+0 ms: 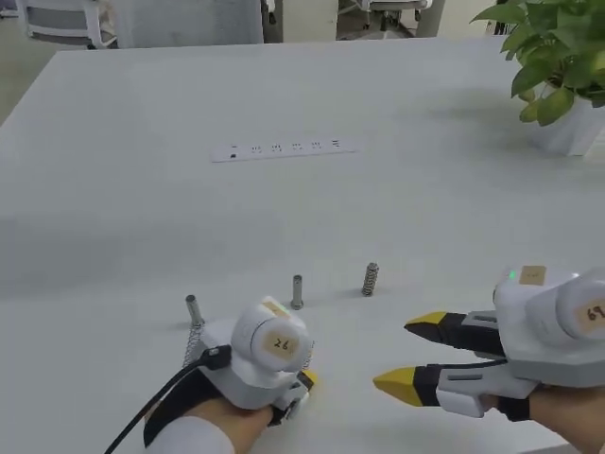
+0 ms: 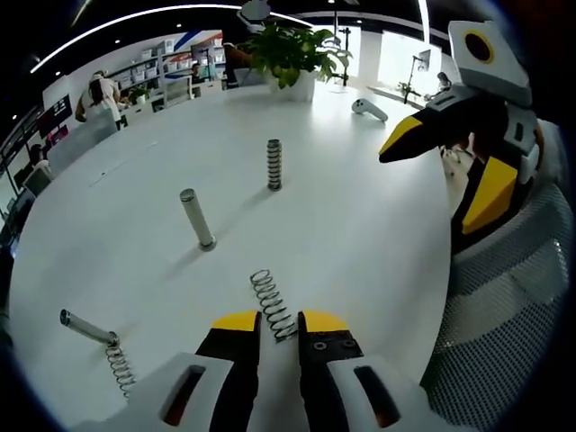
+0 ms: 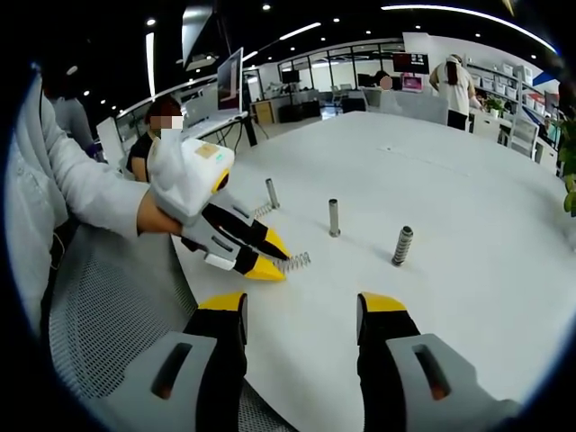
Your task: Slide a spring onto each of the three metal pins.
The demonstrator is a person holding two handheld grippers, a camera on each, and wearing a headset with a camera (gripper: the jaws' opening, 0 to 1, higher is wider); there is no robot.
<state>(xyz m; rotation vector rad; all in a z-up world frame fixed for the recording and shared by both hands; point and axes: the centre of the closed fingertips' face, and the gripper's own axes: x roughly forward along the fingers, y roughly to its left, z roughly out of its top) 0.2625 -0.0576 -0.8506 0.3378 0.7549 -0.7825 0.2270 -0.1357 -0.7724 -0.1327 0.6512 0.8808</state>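
Three metal pins stand in a row on the white table [image 1: 312, 208]. The right pin [image 1: 371, 278] wears a spring. The middle pin [image 1: 297, 291] is bare. A loose spring [image 1: 194, 339] lies at the foot of the left pin [image 1: 193, 307]. My left gripper [image 2: 279, 322] is shut on one end of another spring [image 2: 273, 304], which points forward along the tabletop, short of the middle pin [image 2: 196, 219]. My right gripper [image 1: 411, 353] hovers open and empty near the front edge, to the right of the left gripper [image 1: 304, 380].
A white power strip [image 1: 284, 149] lies mid-table beyond the pins. A potted plant [image 1: 558, 66] stands at the far right corner. A mesh chair [image 3: 108, 306] sits under the near edge. Other people are seated in the office behind.
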